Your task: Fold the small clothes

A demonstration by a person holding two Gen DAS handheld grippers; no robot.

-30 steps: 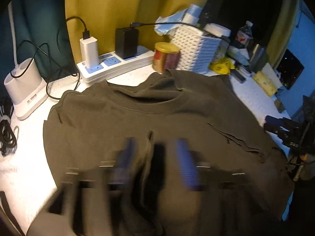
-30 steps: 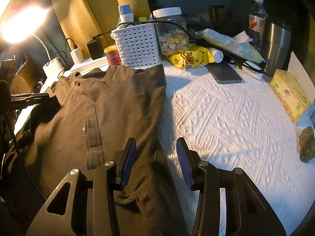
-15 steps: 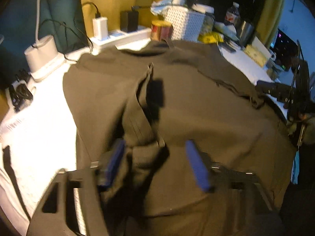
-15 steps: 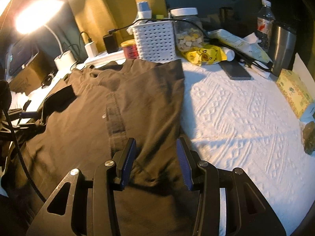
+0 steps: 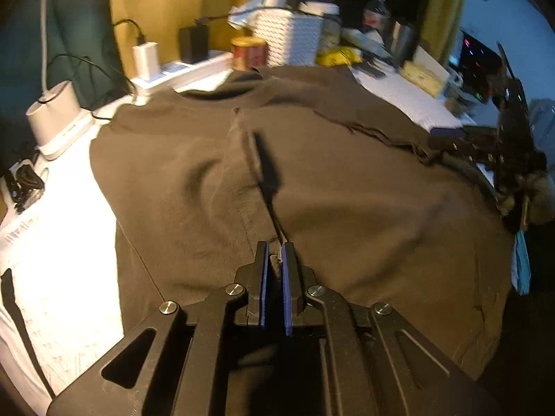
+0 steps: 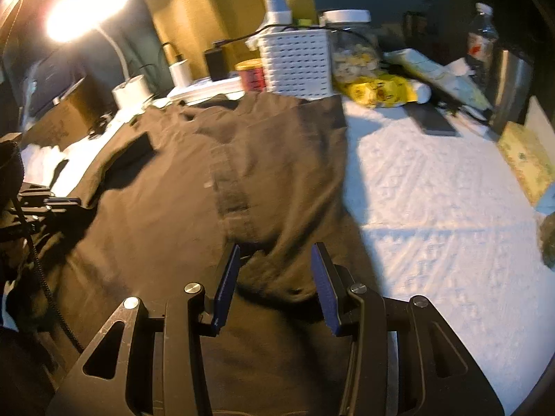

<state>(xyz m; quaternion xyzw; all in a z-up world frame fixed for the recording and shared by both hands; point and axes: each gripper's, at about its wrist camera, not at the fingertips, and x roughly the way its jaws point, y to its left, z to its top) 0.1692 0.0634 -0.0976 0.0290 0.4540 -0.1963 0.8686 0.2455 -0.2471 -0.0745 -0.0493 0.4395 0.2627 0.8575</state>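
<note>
Left wrist view: left hand-held gripper (image 5: 275, 260) clenched on a sleeve fold of the dark shirt (image 5: 347, 187), spread mid-frame on the desk (image 5: 52, 242). Right hand-held gripper (image 6: 275, 277) released, straddling cloth. Next: clamp, then fold.

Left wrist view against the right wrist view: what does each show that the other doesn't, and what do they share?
Only the left wrist view shows the left gripper from behind, its blue pads pinched shut on a fold of the dark brown cotton shirt.

Only the right wrist view shows the lit lamp head, and the right gripper with its pads apart around a bunched shirt edge.

Both show the shirt spread on the white textured cloth, the white perforated plastic basket and the red tin with a yellow lid.
</note>
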